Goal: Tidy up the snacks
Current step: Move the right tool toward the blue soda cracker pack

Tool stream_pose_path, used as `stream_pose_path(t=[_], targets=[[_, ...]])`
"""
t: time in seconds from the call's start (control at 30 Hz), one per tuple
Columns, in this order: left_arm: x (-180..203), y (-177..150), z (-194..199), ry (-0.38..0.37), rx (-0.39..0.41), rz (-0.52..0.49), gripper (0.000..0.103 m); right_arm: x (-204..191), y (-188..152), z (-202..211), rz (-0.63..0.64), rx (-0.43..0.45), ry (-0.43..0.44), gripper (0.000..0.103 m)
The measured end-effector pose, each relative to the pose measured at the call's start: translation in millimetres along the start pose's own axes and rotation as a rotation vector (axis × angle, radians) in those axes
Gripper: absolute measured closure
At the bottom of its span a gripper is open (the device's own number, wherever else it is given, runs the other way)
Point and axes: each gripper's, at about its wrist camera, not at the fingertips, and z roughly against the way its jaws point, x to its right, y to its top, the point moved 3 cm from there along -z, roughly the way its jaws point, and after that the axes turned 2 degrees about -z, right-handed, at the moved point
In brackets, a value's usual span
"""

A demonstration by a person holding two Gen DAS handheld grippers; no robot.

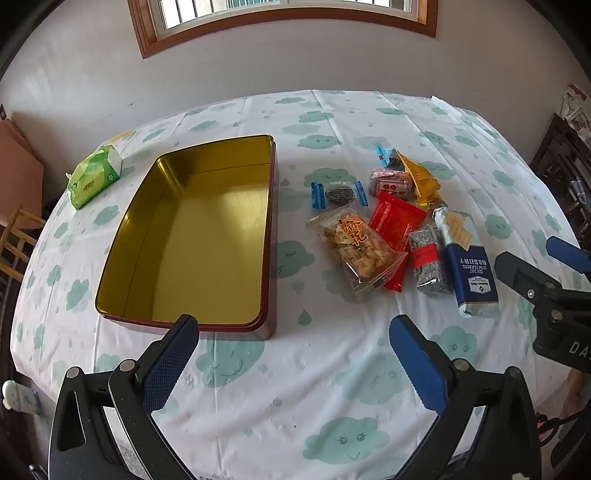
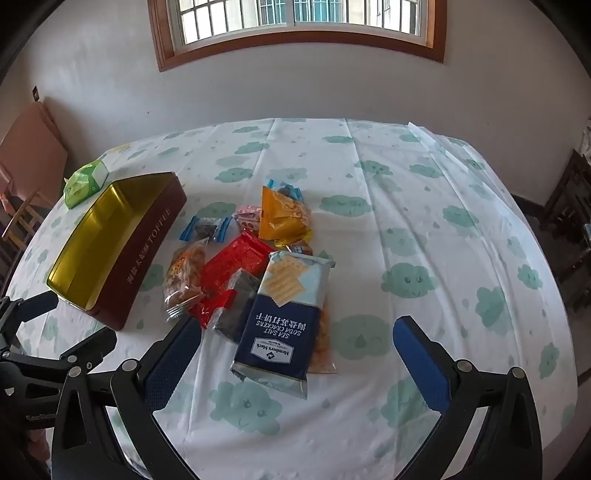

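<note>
An orange snack bag (image 2: pixel 322 341) lies mostly hidden beneath the cracker pack (image 2: pixel 282 317). At three o'clock, the right gripper (image 1: pixel 554 273) is cut off by the left wrist view's edge.

Tablecloth (image 1: pixel 332 387): white, printed with pale green smiling clouds and drops, creased in long folds, covering the whole table top.

Tissue pack (image 1: pixel 95 176): green and white soft pack, lying near the table's far left edge.

Window (image 2: pixel 295 22): brown wooden frame set in the far wall, barred panes, daylight behind.

Wall (image 2: pixel 332 88): plain white, running behind the table.

Wooden chair (image 1: pixel 16 240): light wood, partly seen off the table's left edge.

Pink board (image 2: pixel 29 147): flat pinkish panel, leaning at the left by the wall.

Dark furniture (image 2: pixel 569 206): dark wooden piece at the right edge; details too blurred to tell.
</note>
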Motion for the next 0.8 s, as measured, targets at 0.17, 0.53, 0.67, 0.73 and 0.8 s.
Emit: stream_pose_path(t=[0.17,0.53,0.67,0.73,0.8], targets=[[-5,-1,-1,0.001,-0.008,0.006,0.000,0,0,0,0.002,-0.001,-0.004,0.000],[-9,1,-4,0.007,-0.020,0.014,0.000,-1,0,-2,0.004,-0.003,-0.005,0.004],[-12,1,-5,0.007,-0.022,0.018,0.000,1,-4,-7,0.002,-0.015,-0.007,0.006],[-12,1,-5,0.008,-0.023,0.019,0.000,0,-4,-10,0.007,-0.025,-0.012,0.007],[-13,1,-5,0.009,-0.022,0.017,0.000,0,-5,-12,0.006,-0.033,-0.010,0.011]])
